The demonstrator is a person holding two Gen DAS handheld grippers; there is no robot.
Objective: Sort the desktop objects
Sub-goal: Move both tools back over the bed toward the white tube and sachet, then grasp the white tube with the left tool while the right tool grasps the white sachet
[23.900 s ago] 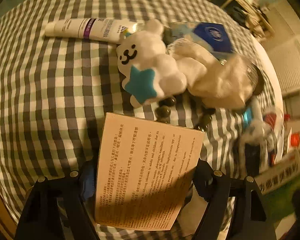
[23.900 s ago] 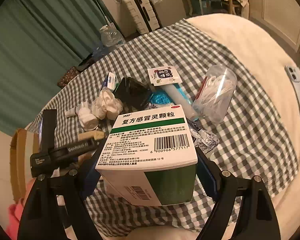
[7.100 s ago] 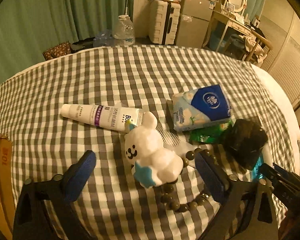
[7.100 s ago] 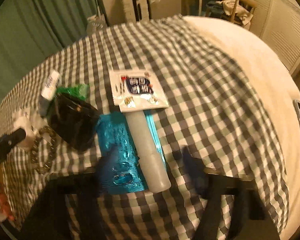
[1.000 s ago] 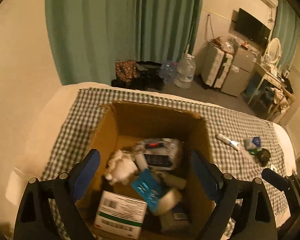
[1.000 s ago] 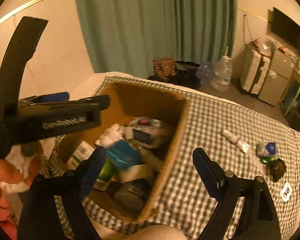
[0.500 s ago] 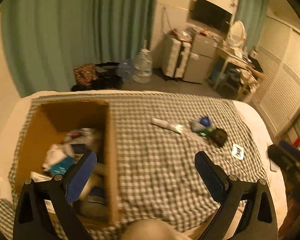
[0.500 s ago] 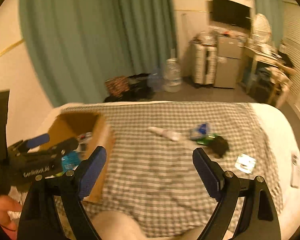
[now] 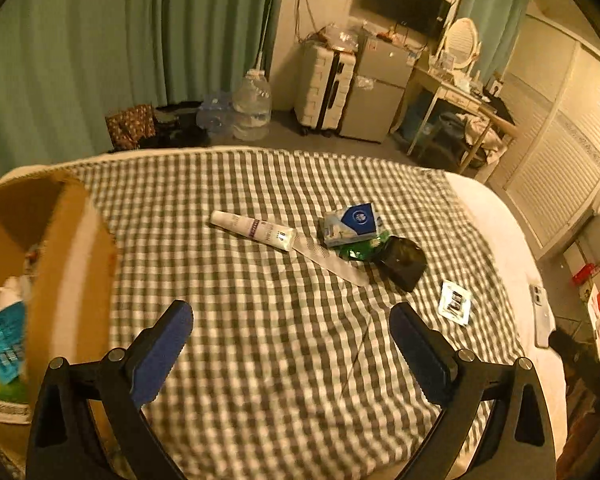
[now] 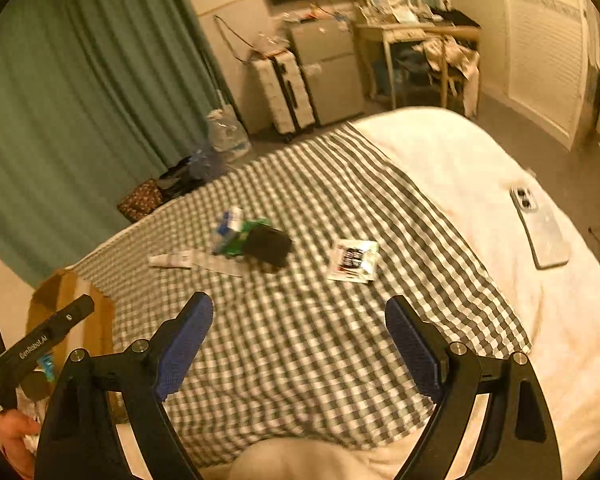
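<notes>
A checked cloth [image 9: 260, 320] covers the bed. On it lie a white tube [image 9: 252, 229], a clear comb [image 9: 332, 265], a blue tissue pack [image 9: 352, 224], a green packet [image 9: 360, 249], a black pouch [image 9: 404, 262] and a small white sachet [image 9: 455, 302]. The cardboard box [image 9: 72, 264] at the left holds sorted items. My left gripper [image 9: 290, 322] hangs open and empty above the cloth, well short of the objects. My right gripper [image 10: 300, 316] is open and empty too, with the sachet [image 10: 353, 261] and pouch [image 10: 270, 246] ahead of it. The left gripper's body [image 10: 32, 350] shows at the right view's lower left.
A phone [image 10: 540, 226] lies on the white bedding at the right. Beyond the bed stand green curtains [image 9: 120, 48], water bottles [image 9: 252, 106], a suitcase [image 9: 324, 88], a small fridge [image 9: 376, 92] and a desk [image 9: 452, 100].
Both grippers swung away from the box toward the right, over the checked cloth. The box slid to the left edge, and the remaining objects came nearer. The right gripper rolled.
</notes>
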